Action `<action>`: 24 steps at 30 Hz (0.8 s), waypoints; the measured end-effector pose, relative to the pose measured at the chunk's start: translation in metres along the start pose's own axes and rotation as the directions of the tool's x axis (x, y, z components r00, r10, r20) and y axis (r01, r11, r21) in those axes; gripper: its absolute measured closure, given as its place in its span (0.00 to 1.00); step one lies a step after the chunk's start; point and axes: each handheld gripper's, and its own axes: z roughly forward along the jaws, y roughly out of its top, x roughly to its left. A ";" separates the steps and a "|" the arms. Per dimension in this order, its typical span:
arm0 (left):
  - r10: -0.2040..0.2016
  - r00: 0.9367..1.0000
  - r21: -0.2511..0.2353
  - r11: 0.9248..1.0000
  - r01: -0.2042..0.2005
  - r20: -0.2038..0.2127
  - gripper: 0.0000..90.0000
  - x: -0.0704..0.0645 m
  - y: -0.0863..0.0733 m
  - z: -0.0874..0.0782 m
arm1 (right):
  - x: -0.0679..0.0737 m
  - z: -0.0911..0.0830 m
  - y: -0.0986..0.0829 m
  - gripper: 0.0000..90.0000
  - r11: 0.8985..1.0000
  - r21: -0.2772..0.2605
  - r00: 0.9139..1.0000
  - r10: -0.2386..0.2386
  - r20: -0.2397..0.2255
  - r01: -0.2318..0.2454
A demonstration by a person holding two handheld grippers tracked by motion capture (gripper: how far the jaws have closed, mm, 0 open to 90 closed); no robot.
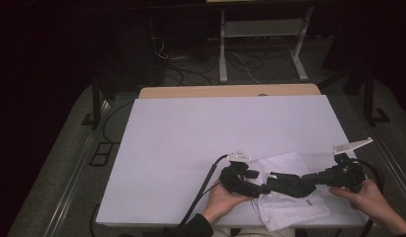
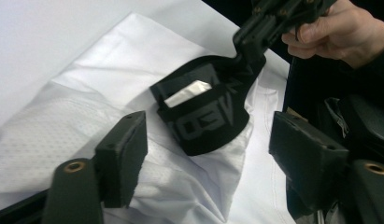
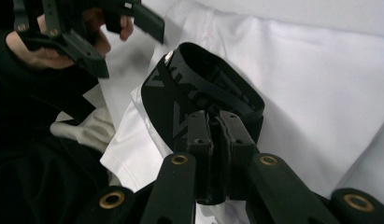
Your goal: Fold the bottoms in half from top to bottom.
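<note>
white table, dark room, cabled floor

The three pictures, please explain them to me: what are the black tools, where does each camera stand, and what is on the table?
A person sits at a table with a white top and holds a hand tool in each hand. Each tool is a gripper with two black jaws.

The high view looks down from above the person. It shows the left gripper and the right gripper meeting over a white garment.

The other two views come from small cameras that ride on the grippers and look along their jaws.

In the right gripper view, the right gripper is closed on a black elastic band with grey lettering, lying on the garment.

In the left gripper view, the left gripper is open, the band lying beyond its jaws.
</note>
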 end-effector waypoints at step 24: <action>0.033 0.998 -0.093 0.995 -0.039 -0.060 0.03 0.023 -0.001 -0.022 | 0.004 -0.009 -0.037 0.90 0.999 0.036 0.999 0.033 -0.034 -0.032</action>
